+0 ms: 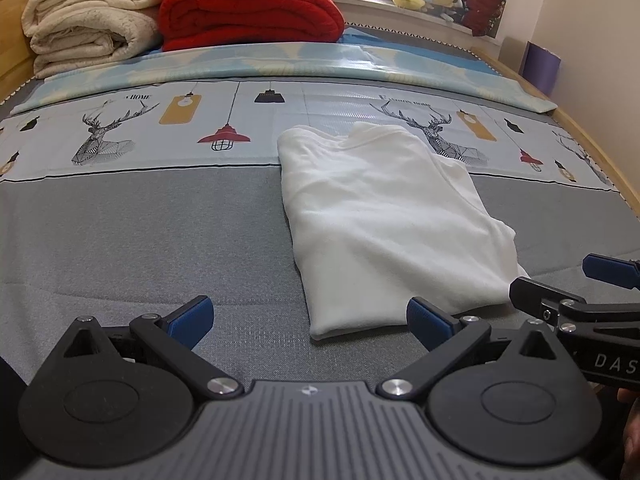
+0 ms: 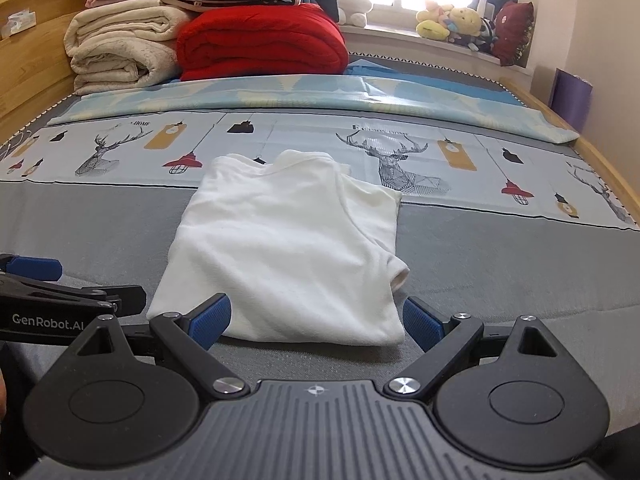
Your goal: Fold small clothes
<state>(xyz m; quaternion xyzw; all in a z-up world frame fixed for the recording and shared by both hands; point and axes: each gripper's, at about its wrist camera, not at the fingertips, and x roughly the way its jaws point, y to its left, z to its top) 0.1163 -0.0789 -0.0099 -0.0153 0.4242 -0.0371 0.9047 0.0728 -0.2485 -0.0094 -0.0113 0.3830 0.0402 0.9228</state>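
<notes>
Right wrist view: folded white shirt (image 2: 280,248) on the bed (image 2: 500,264).
Right gripper (image 2: 316,322) gapes wide before its near edge; left gripper (image 1: 310,320) also spread, empty.

Bare grey bed (image 1: 140,240) lies open left and right of the white shirt (image 1: 384,216) (folded, low and flat). Farther back, the red blanket (image 1: 248,8) and cream blankets (image 1: 88,20) wall off the bed's far end.

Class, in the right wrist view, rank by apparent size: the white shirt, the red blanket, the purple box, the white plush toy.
1. white shirt, though it lies nearest the camera
2. red blanket
3. purple box and white plush toy: too alike to rank
</notes>
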